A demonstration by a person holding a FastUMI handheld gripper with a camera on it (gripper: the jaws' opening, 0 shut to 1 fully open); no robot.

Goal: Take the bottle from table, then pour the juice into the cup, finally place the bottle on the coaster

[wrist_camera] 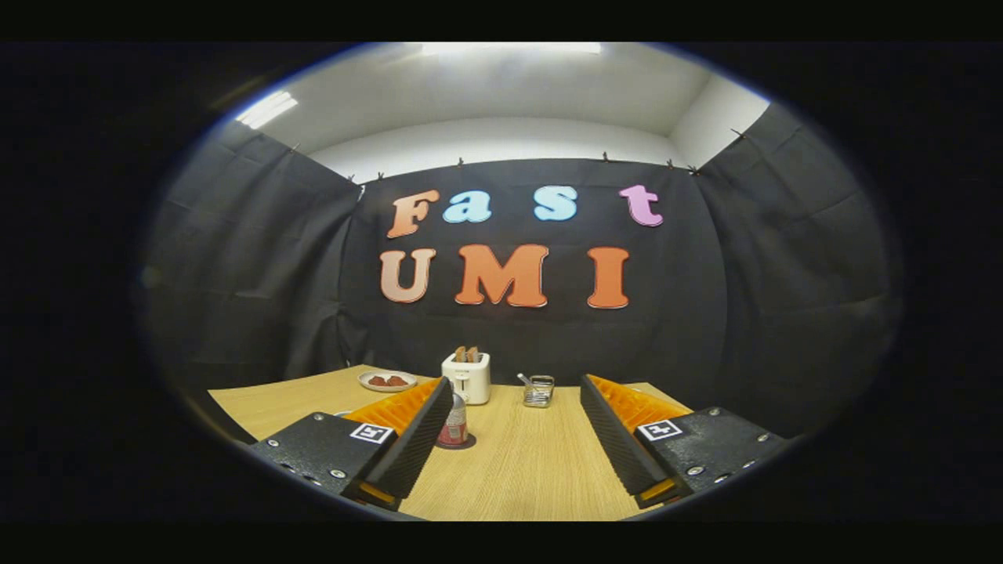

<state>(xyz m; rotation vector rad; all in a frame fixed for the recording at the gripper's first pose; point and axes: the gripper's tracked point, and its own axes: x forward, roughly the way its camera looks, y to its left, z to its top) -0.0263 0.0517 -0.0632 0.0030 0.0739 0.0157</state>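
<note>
Hovering low over the wooden table (517,462), gripper (517,439) has its fingers spread wide, nothing between them but bare tabletop. Left finger (415,439) and right finger (619,439) both angled inward toward the far side.

Bottle (454,423) stands upright on a dark round coaster (458,444), just beside the left finger's inner edge, partly hidden behind that finger. Bottle has a red label band; top half looks clear, cap hard to make out. Not touching the fingers as far as can be told, though the overlap with the left finger makes the gap unclear.

Farther back, centre: white toaster (468,377) with two slices of toast sticking out of its slots. Left of the toaster, a white plate (387,381) with some reddish-brown food pieces on it. Right of the toaster, a small wire basket (539,390) with a utensil handle poking out on its left; contents too small to tell.

Something pale just peeks out at the left finger's outer side, near the table's left part; cannot tell what it is. Black cloth wall behind the table.
</note>
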